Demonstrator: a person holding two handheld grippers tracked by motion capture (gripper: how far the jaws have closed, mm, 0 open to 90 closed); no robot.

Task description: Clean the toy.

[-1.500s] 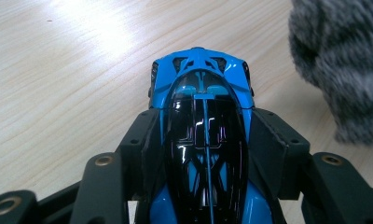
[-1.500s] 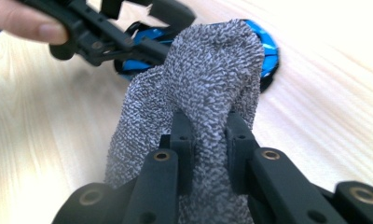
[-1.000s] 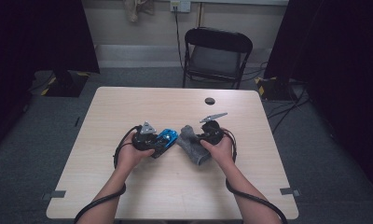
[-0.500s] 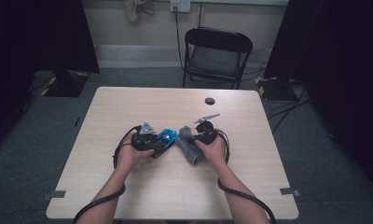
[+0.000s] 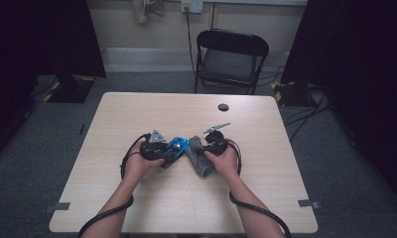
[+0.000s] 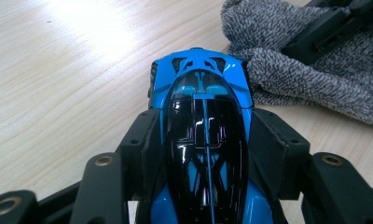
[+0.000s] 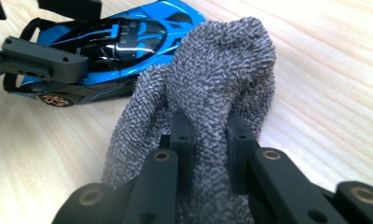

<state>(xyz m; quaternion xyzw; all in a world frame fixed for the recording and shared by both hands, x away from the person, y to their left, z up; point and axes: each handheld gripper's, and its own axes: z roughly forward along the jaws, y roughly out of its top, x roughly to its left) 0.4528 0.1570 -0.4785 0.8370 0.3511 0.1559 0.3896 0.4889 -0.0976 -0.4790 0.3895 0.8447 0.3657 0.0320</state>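
L tool (image 6: 205, 154) grips blue toy car (image 6: 201, 88), R tool (image 7: 208, 135) pinches grey cloth (image 7: 217, 65) beside it.

Bare table (image 5: 186, 198) all round; toy car (image 5: 176, 147) and cloth (image 5: 199, 157) touching at centre.

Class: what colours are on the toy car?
The toy car is bright blue with a glossy black top, clearest in the left gripper view.

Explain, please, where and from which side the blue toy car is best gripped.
Grip the blue toy car across its flanks, coming along its length over the black canopy. The flanks offer flat, parallel faces, and the left gripper already clamps it there. The grey cloth crowds the far end.
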